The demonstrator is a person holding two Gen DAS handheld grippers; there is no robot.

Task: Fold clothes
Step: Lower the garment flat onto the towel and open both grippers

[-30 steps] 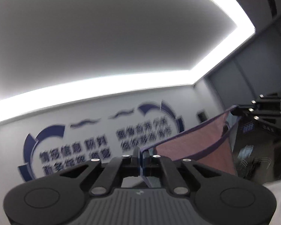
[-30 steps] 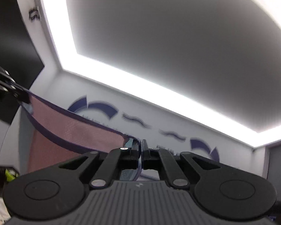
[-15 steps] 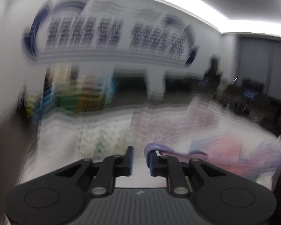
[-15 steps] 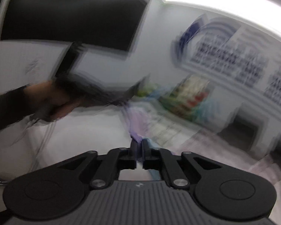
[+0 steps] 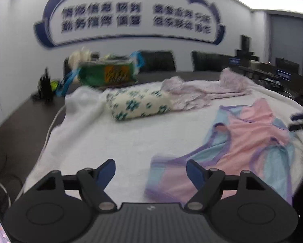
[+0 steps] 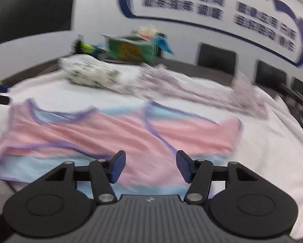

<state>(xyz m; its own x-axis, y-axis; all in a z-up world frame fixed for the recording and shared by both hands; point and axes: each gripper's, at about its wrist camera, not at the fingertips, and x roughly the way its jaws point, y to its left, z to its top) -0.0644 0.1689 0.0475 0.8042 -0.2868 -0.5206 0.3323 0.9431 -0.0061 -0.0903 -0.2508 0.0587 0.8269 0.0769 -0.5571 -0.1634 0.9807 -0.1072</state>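
Three garments lie on the white blanket (image 5: 115,141): a pink top (image 5: 246,139) with blue panels and purple trim, a pale lilac garment (image 5: 204,93) spread along the far side, and a rolled white piece (image 5: 139,105) with green flowers. One green bag (image 5: 108,73) stands behind them on the dark table (image 5: 13,125), and two dark chairs (image 5: 157,60) sit against the wall.

The left gripper (image 5: 151,169) has its fingers wide apart and grips nothing; the top's near corner lies just ahead of the right finger, running off to the right. The right gripper (image 6: 150,166) is likewise spread wide with nothing between its fingers, hovering over the top's near hem, so pink cloth (image 6: 115,133) fills the gap in that view.

The top lies flat, somewhat rumpled, toward the near right part of the blanket. In the left view, bare blanket stretches to its left as far as the blanket's left edge, and a bare strip separates it from the lilac garment (image 6: 191,93) and the roll (image 6: 90,75) behind. The other gripper's dark tips (image 5: 301,123) show at the top's far right edge.
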